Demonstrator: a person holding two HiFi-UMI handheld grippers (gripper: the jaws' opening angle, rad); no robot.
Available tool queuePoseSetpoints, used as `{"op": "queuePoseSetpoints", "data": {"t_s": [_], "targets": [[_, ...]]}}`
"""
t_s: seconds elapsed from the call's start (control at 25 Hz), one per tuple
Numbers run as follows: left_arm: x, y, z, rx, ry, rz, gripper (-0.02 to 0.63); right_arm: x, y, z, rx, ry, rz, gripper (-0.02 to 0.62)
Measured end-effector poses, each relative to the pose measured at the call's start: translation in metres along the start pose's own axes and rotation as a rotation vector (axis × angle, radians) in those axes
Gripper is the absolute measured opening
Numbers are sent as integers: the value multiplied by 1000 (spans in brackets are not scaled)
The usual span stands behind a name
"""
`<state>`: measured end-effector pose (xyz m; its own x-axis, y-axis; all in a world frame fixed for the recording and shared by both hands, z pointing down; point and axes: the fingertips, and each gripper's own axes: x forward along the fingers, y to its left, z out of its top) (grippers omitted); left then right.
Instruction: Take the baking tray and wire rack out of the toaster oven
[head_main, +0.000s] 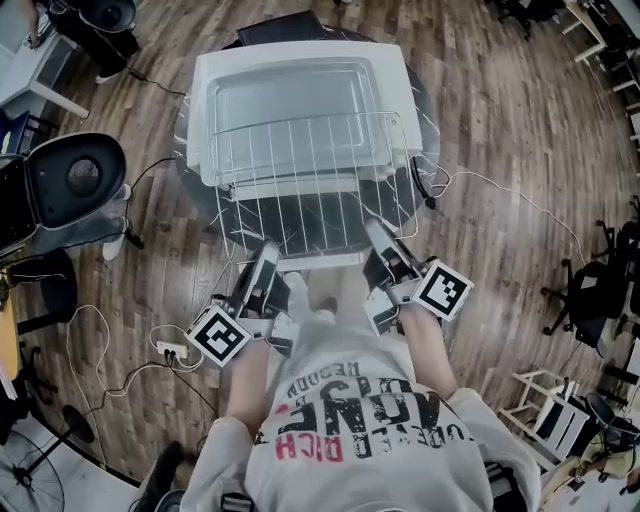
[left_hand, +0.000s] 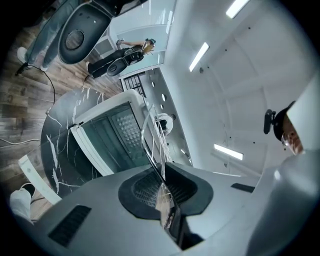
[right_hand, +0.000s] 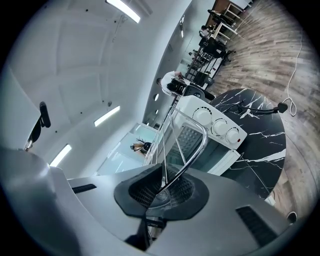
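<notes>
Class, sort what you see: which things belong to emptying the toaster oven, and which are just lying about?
Job: wire rack, clamped by left gripper and right gripper; baking tray on the oven's top; toaster oven.
Lying about: black chair; power strip; white cable on the floor.

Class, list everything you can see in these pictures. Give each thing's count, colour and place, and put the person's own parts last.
toaster oven: one, white, on the table, door open
baking tray: one, grey, lying on top of the toaster oven
wire rack: one, silvery, held in front of the oven, over its door
table: one, round, black with white veins, under the oven
office chair: one, black, on the floor at the left
cables: several, white and black, on the wooden floor
left gripper: one, grey, shut on the rack's near edge
right gripper: one, grey, shut on the rack's near edge
shirt: one, grey with print, on the person
</notes>
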<state>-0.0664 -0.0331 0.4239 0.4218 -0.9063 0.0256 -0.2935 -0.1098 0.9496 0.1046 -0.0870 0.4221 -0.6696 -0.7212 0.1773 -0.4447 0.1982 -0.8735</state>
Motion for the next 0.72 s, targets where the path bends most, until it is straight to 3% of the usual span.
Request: {"op": "queuePoseSetpoints", "data": {"t_s": [0.2, 0.72], "targets": [[7, 2, 11, -34, 23, 63, 23, 10, 6, 4, 0, 13, -12, 15], [24, 6, 43, -67, 30, 72, 26, 41, 13, 10, 27, 5, -16, 15]]}}
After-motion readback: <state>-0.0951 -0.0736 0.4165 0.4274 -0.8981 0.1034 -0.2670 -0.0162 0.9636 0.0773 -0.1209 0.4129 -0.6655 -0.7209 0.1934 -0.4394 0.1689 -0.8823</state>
